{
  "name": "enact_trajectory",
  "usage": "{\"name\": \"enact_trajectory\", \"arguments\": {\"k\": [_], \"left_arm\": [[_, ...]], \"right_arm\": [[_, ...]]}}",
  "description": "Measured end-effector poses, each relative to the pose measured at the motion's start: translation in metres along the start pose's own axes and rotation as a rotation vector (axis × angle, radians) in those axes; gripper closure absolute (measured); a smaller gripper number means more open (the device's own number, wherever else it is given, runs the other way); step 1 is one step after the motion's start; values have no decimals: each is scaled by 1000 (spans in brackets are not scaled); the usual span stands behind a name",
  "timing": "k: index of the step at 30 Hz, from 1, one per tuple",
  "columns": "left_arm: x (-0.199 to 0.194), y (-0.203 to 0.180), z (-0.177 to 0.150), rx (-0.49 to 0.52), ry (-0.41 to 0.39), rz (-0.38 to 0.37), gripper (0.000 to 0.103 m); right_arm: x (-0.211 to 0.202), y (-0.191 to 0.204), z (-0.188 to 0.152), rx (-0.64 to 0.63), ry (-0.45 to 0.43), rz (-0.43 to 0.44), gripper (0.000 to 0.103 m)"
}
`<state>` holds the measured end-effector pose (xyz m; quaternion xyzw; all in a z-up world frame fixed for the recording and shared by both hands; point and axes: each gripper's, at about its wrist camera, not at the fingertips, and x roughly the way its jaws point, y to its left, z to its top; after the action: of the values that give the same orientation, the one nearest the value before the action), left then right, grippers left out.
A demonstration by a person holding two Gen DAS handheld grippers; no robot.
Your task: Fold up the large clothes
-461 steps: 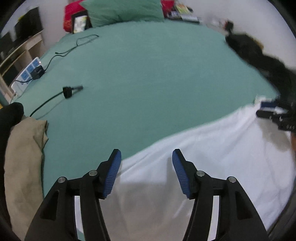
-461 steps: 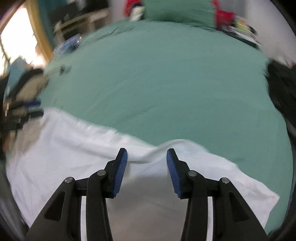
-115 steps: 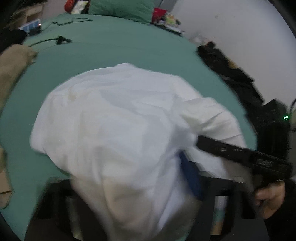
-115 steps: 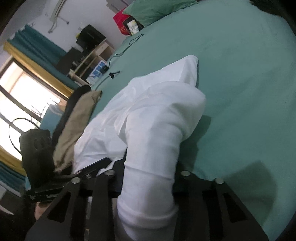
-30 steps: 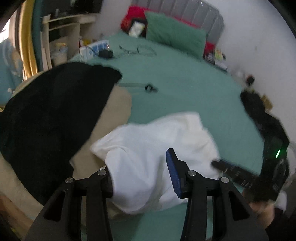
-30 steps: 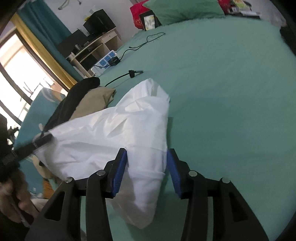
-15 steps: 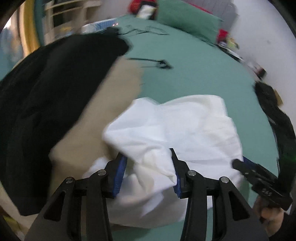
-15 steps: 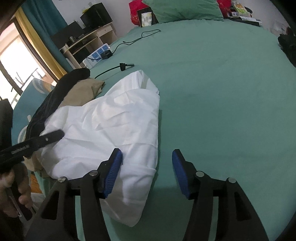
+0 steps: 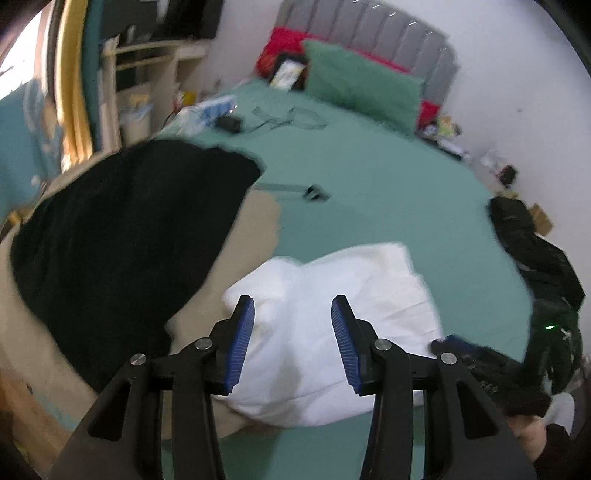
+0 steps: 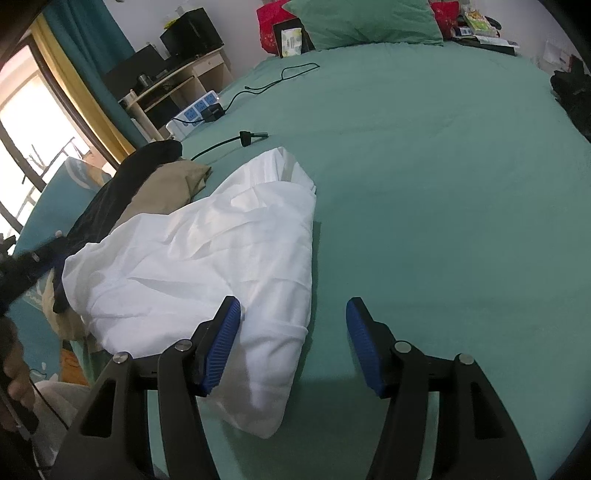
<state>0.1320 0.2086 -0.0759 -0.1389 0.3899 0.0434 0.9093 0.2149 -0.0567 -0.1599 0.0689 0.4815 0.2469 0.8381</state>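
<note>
A white garment (image 9: 332, 295) lies in a loose folded heap on the green bed (image 9: 388, 177), partly over a tan cloth (image 9: 258, 221). My left gripper (image 9: 293, 345) is open and empty, held just above the heap's near end. In the right wrist view the white garment (image 10: 221, 240) lies left of centre. My right gripper (image 10: 293, 347) is open and empty, its left finger beside the garment's near edge. The other gripper (image 10: 26, 262) shows at the left edge of that view.
A black garment (image 9: 129, 229) and the tan cloth (image 10: 166, 184) are piled at the bed's left edge. A black cable with a plug (image 10: 247, 138) and a power strip (image 10: 195, 110) lie beyond. A green pillow (image 10: 362, 18) is at the head. Dark clothes (image 9: 532, 240) lie at the right.
My left gripper has let go of the white garment and lifted off it. My right gripper has opened wider. The garment has settled on the bed.
</note>
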Motion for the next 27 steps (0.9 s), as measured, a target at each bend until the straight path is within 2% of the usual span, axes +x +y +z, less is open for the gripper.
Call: {"name": "enact_trajectory", "arguments": {"k": [2,3,7,9,12,16,27], "left_arm": [[-1,-15,3,38,-23,-42,57],[3,-21,2,51,-11,-75,57],[38,-41,-9,96,90,-127,57],[67,-37,-22,54,194,-124,57],[90,-24,-40,29,261,-83,57],[97,-17,-48,12,261,-74,57],[77,-18,-61,-17,220,-17,57]], "right_arm": [[-3,0,0,0,0,-3,44],[-4,0,-1,-1,2,-5,44],[-5,0,-4,-11,9,-17,44],[-4,-1,-7,-9,16,-14,44],[0,-4,-11,-8,27,-6,43],[5,0,-15,-24,37,2,35],[1,2,-21,-41,61,-2,35]]}}
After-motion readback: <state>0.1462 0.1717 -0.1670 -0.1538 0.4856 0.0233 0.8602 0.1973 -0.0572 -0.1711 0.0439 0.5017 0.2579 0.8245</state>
